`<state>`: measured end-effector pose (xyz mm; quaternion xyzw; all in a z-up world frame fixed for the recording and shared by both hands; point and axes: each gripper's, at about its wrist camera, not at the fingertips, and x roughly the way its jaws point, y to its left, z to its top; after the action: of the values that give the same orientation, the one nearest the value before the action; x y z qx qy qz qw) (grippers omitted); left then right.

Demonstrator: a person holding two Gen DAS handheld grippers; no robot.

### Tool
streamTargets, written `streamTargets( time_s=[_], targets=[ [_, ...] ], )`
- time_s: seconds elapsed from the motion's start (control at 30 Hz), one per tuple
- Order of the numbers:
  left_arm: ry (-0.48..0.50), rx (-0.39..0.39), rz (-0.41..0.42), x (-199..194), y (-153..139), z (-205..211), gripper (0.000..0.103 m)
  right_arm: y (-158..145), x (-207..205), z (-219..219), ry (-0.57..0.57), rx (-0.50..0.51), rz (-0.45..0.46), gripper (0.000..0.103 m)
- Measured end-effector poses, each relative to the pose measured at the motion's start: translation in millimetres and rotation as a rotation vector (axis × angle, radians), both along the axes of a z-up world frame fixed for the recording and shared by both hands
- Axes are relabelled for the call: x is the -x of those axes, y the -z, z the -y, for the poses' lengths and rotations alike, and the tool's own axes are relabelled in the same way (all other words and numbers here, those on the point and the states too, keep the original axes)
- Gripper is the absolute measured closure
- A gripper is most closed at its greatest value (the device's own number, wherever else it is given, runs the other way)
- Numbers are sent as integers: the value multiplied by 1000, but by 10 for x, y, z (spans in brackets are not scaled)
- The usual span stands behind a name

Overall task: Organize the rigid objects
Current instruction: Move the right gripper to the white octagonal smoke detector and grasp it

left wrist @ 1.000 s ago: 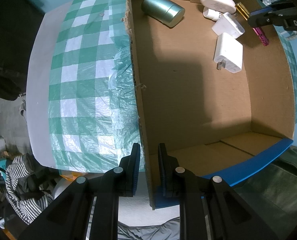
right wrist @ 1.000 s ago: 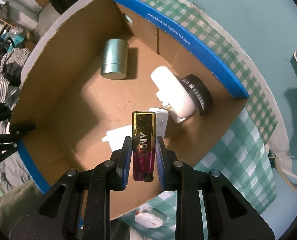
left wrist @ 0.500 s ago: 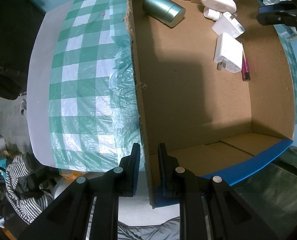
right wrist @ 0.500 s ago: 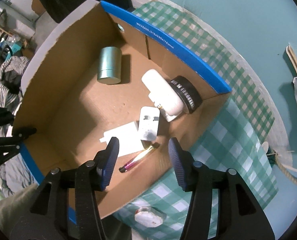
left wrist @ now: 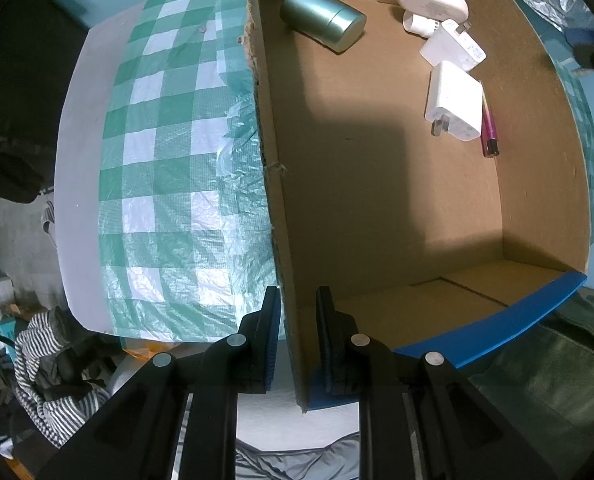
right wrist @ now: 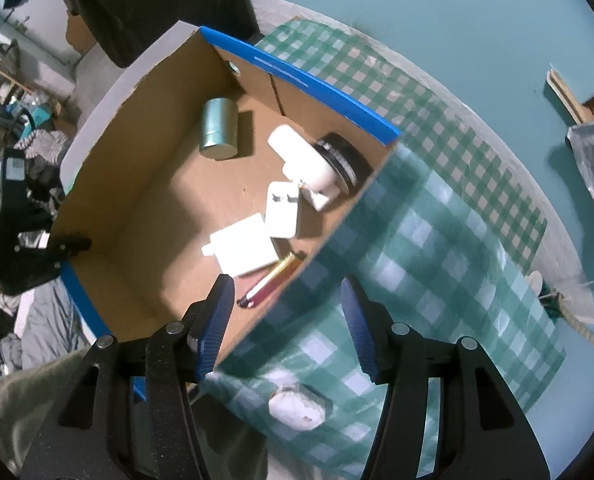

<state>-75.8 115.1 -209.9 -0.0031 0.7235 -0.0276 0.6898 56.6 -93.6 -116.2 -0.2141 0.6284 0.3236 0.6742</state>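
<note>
A pink and gold lighter (left wrist: 488, 128) lies on the floor of the cardboard box (left wrist: 377, 200), beside a white charger (left wrist: 453, 100). In the right wrist view the lighter (right wrist: 271, 282) sits by the box's near wall. My right gripper (right wrist: 285, 312) hangs above that wall with its jaws opening and nothing between them. My left gripper (left wrist: 297, 320) is shut on the box's side wall (left wrist: 273, 184) at the near corner.
In the box lie a green metal tin (left wrist: 323, 20), a second white charger (left wrist: 453, 46), a white oval device (left wrist: 431, 2) and a black round lens (right wrist: 343, 160). A white object (right wrist: 295, 404) rests on the checked tablecloth (left wrist: 169, 160) outside the box.
My right gripper let go of the lighter, which dropped into the box beside the charger. That gripper then rose and drifted over the box wall. The left gripper stayed put.
</note>
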Motion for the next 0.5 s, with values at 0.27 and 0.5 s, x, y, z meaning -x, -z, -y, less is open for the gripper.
streamTargets(
  time_s=[0.27,0.5],
  targets=[
    [5,-2,-3,-11,4,9,85,115,237,431,-10,14,-11,47],
    [7,-5,-7,-28,2,36,85,418,480,735,-52,47,-53,47]
  ],
)
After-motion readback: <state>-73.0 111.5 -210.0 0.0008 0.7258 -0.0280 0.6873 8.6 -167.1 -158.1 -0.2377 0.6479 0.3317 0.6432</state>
